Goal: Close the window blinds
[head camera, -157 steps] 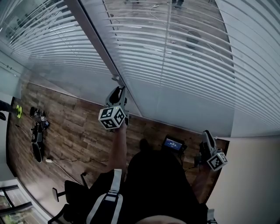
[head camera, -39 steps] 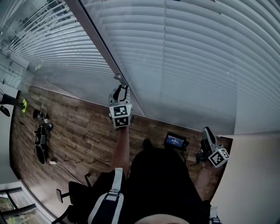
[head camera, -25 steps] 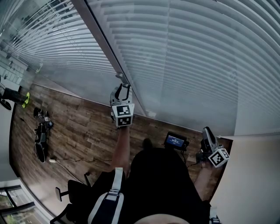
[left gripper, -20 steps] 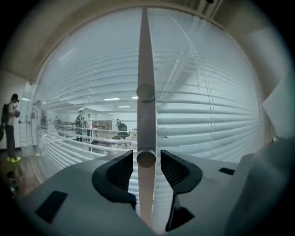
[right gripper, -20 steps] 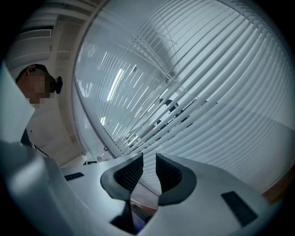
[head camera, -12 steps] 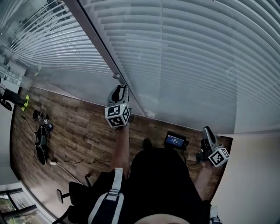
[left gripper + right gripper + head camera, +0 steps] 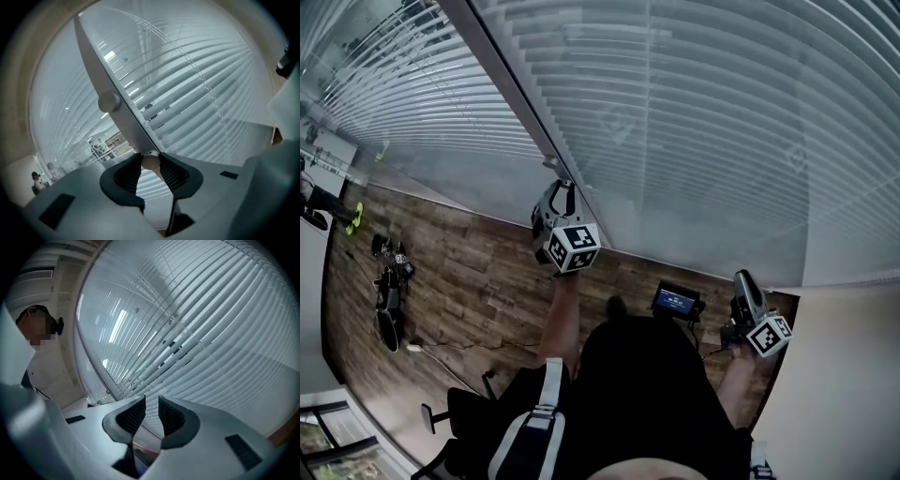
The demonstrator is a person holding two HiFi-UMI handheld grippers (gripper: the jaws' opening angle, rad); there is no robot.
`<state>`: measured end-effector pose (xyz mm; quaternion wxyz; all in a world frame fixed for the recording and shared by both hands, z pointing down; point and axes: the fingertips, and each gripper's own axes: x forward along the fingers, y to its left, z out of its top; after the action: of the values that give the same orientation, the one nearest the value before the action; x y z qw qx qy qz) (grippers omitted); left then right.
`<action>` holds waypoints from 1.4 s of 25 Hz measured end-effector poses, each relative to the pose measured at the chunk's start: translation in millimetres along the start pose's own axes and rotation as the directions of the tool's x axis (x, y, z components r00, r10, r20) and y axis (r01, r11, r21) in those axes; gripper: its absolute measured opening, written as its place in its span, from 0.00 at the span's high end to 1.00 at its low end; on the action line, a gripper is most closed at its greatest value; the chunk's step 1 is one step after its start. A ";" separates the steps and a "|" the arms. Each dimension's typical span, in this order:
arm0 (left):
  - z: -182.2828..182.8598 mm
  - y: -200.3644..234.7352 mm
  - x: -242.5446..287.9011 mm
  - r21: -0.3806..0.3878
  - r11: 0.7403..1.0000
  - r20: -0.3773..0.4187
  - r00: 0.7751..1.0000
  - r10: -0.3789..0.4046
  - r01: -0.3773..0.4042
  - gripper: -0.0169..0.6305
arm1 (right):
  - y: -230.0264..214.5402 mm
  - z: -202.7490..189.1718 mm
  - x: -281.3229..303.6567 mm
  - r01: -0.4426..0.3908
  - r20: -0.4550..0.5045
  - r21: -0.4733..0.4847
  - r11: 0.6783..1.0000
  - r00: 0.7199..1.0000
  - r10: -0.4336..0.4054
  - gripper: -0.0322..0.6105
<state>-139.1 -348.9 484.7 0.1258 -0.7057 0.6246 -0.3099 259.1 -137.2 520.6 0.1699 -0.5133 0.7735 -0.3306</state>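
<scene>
Blinds [image 7: 722, 141] filled 12 to 3 o'clock. Mullion [image 7: 502, 89] ran from 11 down to centre, left of them. Left gripper [image 7: 558, 192] sat at its lower end, knob [image 7: 150, 162] between the jaws. Right gripper [image 7: 742, 286] at 4, well apart. Screen [image 7: 673, 302] lay on floor [image 7: 469, 272] between them, nearer the right. Gear [image 7: 384, 300] at 9; chair [image 7: 450, 412] at 7.

A floor [image 7: 478, 281] of dark wood planks is being shown, running left to right along the foot of the glazed wall. At the far left, a cluster of dark gear [image 7: 386, 300] is being carried on it, and a thin pale cable [image 7: 459, 345] is being trailed rightward from there. A yellow-green object [image 7: 358, 217] is lying further left. On the right, a small device with a lit blue screen [image 7: 675, 302] is being borne on the planks, and a black chair [image 7: 455, 417] is being borne nearer in.
</scene>
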 end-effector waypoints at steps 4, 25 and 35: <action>0.0 -1.2 0.3 0.042 0.999 -0.004 1.000 0.011 -0.011 0.77 | 1.1 -1.5 1.4 -0.008 0.000 0.000 1.000 1.000 0.008 0.81; 1.0 8.6 -4.8 -0.545 0.806 0.184 0.971 -0.155 0.232 0.77 | -3.2 -3.5 -3.4 0.006 0.005 0.008 1.000 1.000 -0.006 0.81; 1.0 1.1 -3.8 -0.114 0.992 0.040 0.998 -0.049 0.054 0.77 | -0.3 -3.3 -1.6 -0.002 0.000 0.008 1.000 1.000 0.002 0.81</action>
<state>-139.5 -345.6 482.2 0.0884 -0.7332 0.6206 -0.2635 258.0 -134.6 523.1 0.1723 -0.5121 0.7726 -0.3335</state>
